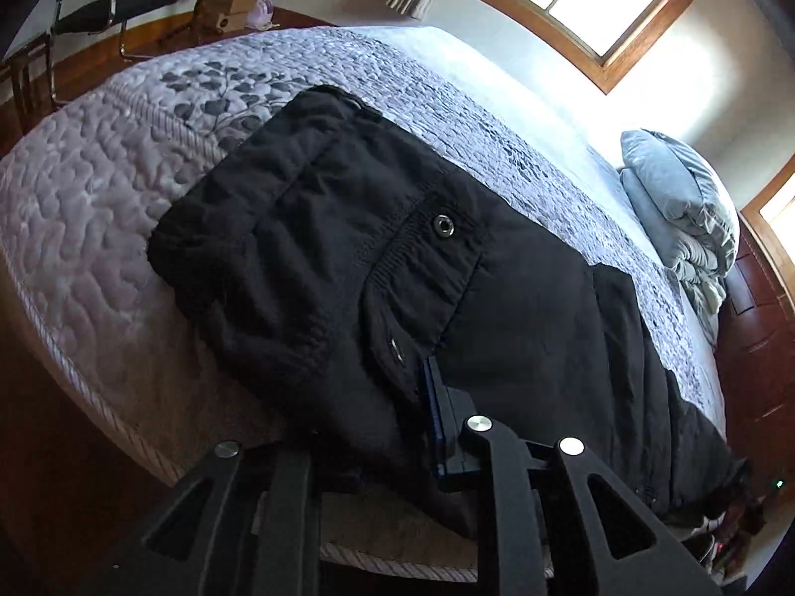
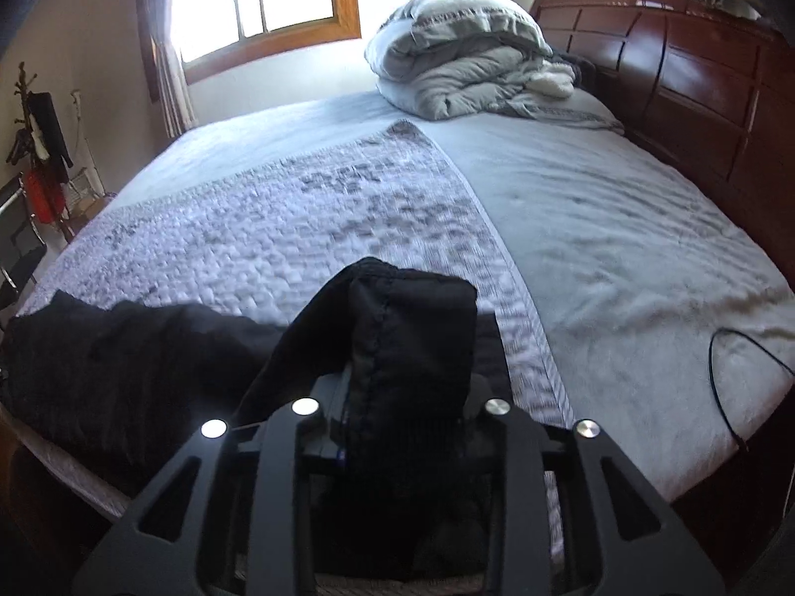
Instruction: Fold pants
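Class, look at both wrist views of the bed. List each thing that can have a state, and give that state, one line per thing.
Black pants: lying on the bed, near its edge, waist snap undone.
Left gripper: shut on the pants near the waist.
Right gripper: shut on a bunched end of the pants, lifted off the bed.
Comforter: folded, piled by the headboard.
Quilted cover: spread flat.
Black cable: loose on the bed.
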`<state>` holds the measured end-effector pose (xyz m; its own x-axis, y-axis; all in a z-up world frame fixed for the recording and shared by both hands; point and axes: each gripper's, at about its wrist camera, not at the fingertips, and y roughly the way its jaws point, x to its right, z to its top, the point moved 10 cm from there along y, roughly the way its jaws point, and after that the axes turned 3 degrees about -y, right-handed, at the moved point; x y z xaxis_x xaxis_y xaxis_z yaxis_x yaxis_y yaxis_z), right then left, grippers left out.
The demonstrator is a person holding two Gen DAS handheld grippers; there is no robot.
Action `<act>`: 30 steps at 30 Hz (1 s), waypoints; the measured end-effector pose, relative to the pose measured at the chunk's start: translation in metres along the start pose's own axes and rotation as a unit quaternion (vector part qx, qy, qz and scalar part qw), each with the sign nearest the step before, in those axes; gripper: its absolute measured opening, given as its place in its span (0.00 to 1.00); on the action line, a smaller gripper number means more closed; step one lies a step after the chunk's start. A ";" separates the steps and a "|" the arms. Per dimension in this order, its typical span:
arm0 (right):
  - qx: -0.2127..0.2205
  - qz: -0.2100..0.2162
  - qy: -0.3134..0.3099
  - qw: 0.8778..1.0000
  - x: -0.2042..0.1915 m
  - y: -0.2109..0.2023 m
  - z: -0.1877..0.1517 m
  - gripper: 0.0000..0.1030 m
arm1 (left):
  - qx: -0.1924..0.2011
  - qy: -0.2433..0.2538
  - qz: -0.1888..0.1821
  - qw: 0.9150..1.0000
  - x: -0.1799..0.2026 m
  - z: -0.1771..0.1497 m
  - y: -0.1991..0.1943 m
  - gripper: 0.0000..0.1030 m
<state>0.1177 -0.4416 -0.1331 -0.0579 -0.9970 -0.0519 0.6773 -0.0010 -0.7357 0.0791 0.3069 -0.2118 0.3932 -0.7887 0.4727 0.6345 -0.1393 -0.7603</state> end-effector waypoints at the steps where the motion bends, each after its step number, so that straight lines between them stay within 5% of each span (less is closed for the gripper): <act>1: -0.014 -0.002 0.010 1.000 0.005 0.001 -0.016 0.42 | 0.002 -0.003 0.000 1.000 -0.001 0.000 0.000 0.21; 3: -0.023 -0.001 0.036 0.999 0.011 -0.005 -0.037 0.67 | 0.001 0.008 0.010 1.000 0.001 0.000 0.001 0.22; 5: -0.020 -0.008 0.062 0.998 0.019 -0.020 -0.046 0.75 | 0.000 0.019 0.019 1.000 0.001 -0.002 -0.003 0.23; 14: 0.035 -0.014 0.183 0.982 0.031 -0.101 -0.005 0.75 | 0.003 0.011 0.018 1.000 0.006 -0.006 -0.005 0.33; 16: -0.003 -0.002 0.216 0.976 0.024 -0.098 0.001 0.75 | 0.001 0.011 0.016 1.000 0.009 -0.009 -0.003 0.39; 19: -0.094 0.054 0.296 0.949 0.000 -0.072 -0.009 0.69 | -0.001 0.021 0.017 1.000 0.015 -0.009 -0.002 0.45; 21: -0.154 0.088 0.344 0.922 -0.024 -0.053 -0.024 0.56 | -0.001 0.028 0.022 0.999 0.018 -0.011 -0.004 0.49; 23: -0.194 0.094 0.381 0.899 -0.039 -0.036 -0.037 0.56 | -0.003 0.026 0.020 0.999 0.022 -0.014 -0.005 0.58; 26: -0.203 0.065 0.433 0.876 -0.040 -0.014 -0.050 0.56 | -0.004 0.027 0.019 0.999 0.025 -0.018 -0.009 0.74; 30: -0.186 0.032 0.473 0.861 -0.028 0.004 -0.051 0.48 | -0.013 0.046 0.027 0.998 0.030 -0.030 -0.013 0.80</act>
<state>0.0853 -0.4096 -0.1691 -0.7197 -0.4847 -0.4971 0.4291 0.2524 -0.8673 0.0629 0.2674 -0.2008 0.3630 -0.8471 0.3882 0.5965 -0.1089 -0.7952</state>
